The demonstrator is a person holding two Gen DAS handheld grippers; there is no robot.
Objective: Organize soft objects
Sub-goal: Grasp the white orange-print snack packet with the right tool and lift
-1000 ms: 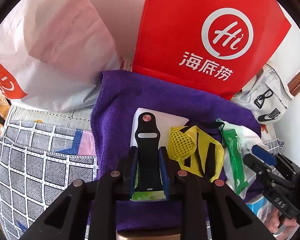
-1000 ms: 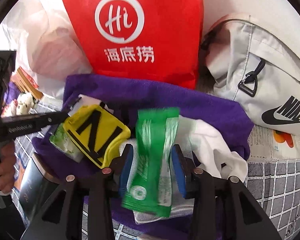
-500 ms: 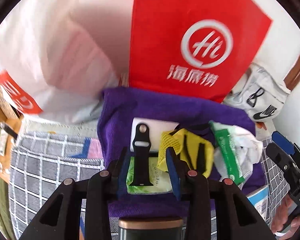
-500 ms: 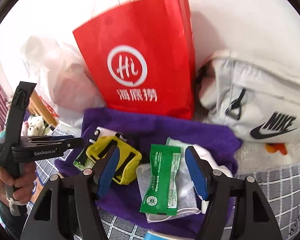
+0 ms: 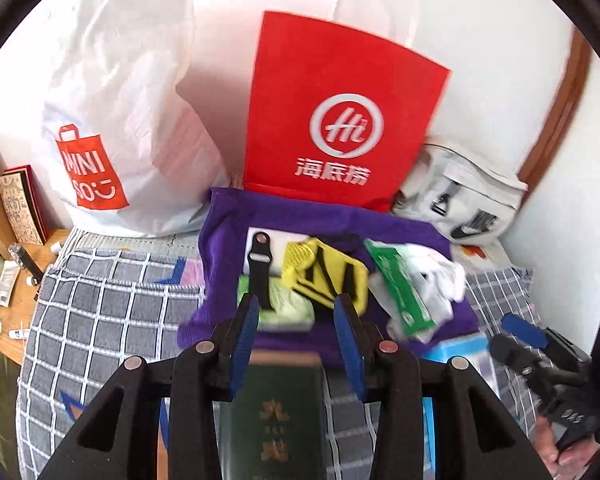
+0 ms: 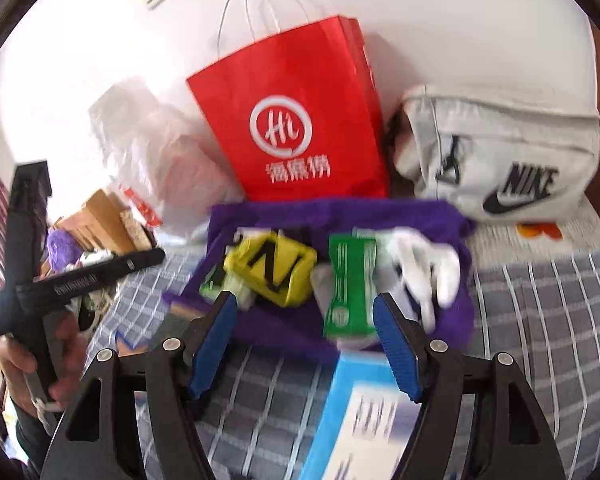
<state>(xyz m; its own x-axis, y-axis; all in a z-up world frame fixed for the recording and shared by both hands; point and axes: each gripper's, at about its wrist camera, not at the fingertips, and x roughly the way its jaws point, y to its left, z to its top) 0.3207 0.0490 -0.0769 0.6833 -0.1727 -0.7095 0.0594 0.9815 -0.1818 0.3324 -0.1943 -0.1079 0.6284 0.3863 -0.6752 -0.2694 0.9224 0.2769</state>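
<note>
hovering: left claw spread, empty | right claw spread, empty | purple towel clutter motion-blurred, labels unreadable

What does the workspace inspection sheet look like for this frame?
Surface: grey checked bedspread, partly covered by a purple towel.
Job's things: on the towel lie a yellow mesh pouch with black straps, a green sachet, a white cloth glove, a pale green wipes pack and a black strap.
Clutter: dark green book, blue and white box.
Grippers: left gripper open, holding nothing; right gripper open, holding nothing.
Cables: nothing seen.
Surroundings: red paper bag, white plastic shopping bag, grey Nike bag, white wall.
</note>
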